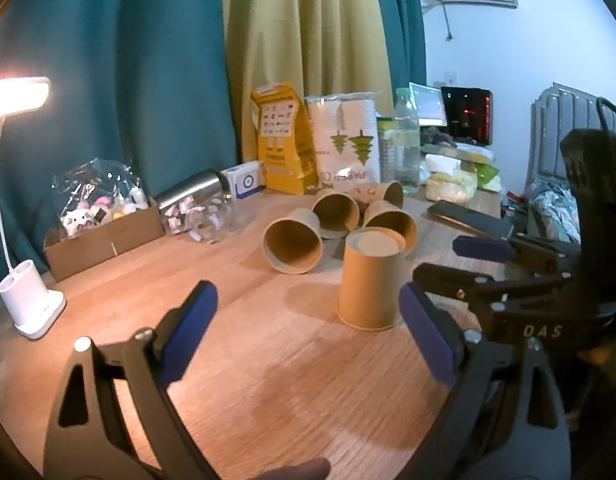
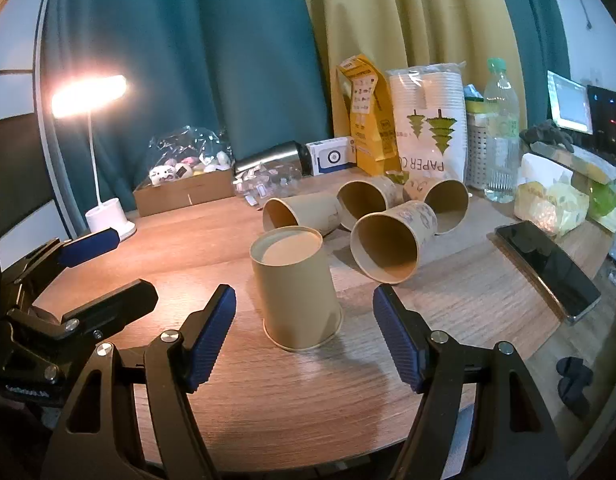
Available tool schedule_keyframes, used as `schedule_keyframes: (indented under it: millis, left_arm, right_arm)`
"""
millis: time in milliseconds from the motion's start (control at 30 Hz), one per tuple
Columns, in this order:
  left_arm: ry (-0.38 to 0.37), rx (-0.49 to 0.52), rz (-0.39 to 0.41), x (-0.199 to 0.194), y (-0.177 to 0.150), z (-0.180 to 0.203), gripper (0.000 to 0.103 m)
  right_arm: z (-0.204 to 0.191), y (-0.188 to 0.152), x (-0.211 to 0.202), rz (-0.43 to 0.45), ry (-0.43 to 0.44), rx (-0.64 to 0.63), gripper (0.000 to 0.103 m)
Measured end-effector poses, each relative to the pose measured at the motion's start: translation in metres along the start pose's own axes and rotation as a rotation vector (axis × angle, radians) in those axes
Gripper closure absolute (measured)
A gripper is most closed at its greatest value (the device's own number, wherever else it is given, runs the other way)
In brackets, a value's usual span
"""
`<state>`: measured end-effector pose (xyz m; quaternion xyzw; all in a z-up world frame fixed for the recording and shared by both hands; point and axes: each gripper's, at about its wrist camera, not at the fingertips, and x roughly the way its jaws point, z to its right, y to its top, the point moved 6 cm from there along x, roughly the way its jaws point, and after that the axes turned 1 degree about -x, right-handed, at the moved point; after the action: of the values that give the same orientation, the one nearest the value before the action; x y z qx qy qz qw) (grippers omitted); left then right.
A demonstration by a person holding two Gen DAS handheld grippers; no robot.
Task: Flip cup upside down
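Note:
A brown paper cup (image 1: 370,278) stands upside down on the wooden table (image 1: 268,360), base up; it also shows in the right wrist view (image 2: 296,292). Behind it several more brown cups (image 1: 294,246) lie on their sides, mouths toward me, also seen in the right wrist view (image 2: 387,246). My left gripper (image 1: 308,336) is open and empty, just short of the upturned cup and to its left. My right gripper (image 2: 304,336) is open and empty, its blue pads (image 2: 212,332) standing either side of the cup, a little nearer than it. The right gripper also shows in the left wrist view (image 1: 455,270).
A lit white desk lamp (image 1: 32,304) stands at the left. A cardboard box of toys (image 1: 100,232), a glass jar (image 1: 200,216), a yellow bag (image 1: 284,144), a pack of paper cups (image 1: 347,140) and a water bottle (image 1: 405,140) line the back. A black phone (image 2: 547,264) lies at the right.

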<state>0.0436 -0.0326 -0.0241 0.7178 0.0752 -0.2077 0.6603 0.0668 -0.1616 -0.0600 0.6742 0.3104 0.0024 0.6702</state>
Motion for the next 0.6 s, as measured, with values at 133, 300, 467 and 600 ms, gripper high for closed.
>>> schedule_keyframes:
  millis: [133, 300, 467, 600]
  left_arm:
    - [0.010, -0.010, -0.010, 0.0011, -0.0009, -0.0021, 0.010]
    - [0.026, -0.033, -0.024, 0.0043, -0.0014, -0.0078, 0.009]
    - [0.029, -0.031, -0.014, 0.0030, -0.0008, -0.0069, 0.009]
    - [0.032, -0.038, -0.013, 0.0030, -0.0005, -0.0080, 0.009]
  right_arm:
    - [0.0005, -0.0002, 0.0007, -0.002, 0.001, 0.003, 0.029]
    - [0.0004, -0.0005, 0.0008, -0.003, 0.001, 0.004, 0.029]
    - [0.0003, -0.0006, 0.0007, -0.003, 0.002, 0.006, 0.029]
    - [0.0003, -0.0005, 0.0008, -0.003, 0.001, 0.005, 0.029]
